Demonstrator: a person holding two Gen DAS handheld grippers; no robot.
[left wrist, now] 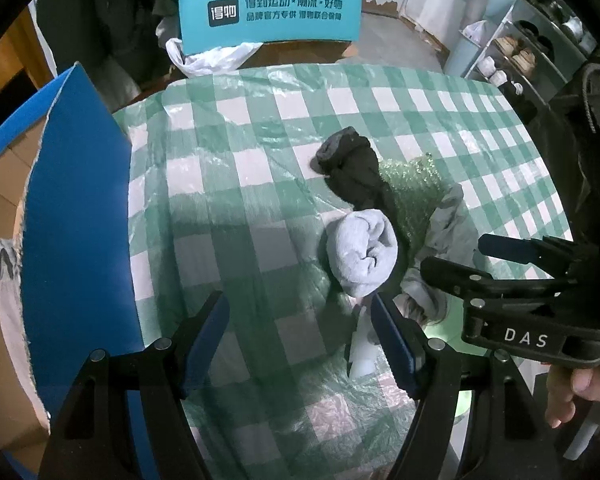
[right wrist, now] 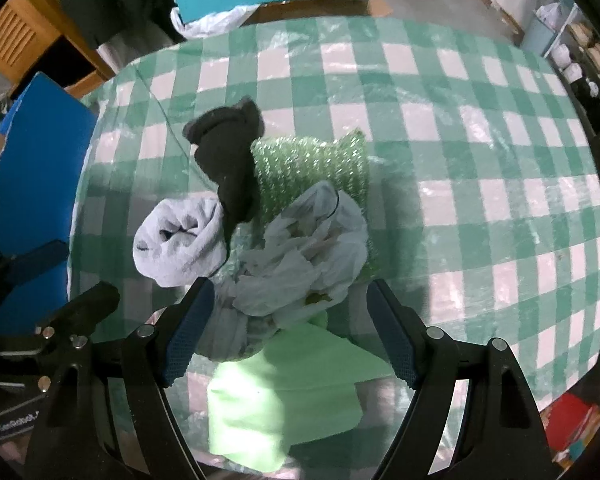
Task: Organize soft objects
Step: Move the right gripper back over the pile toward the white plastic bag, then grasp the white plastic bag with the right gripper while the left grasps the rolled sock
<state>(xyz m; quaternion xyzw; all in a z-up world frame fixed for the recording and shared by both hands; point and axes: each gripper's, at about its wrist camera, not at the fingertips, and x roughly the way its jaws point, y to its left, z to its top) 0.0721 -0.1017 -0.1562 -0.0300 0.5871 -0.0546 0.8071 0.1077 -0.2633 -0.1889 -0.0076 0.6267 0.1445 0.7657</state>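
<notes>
A pile of soft things lies on the green-checked tablecloth: a rolled light grey sock, a dark sock, a glittery green sponge cloth, a crumpled white plastic bag and a light green cloth. My left gripper is open and empty, just short of the grey sock. My right gripper is open, its jaws either side of the plastic bag and green cloth. It also shows in the left wrist view.
A blue-lined cardboard box stands open at the table's left edge. A teal chair back with a white bag is behind the table. A shoe rack stands at the far right.
</notes>
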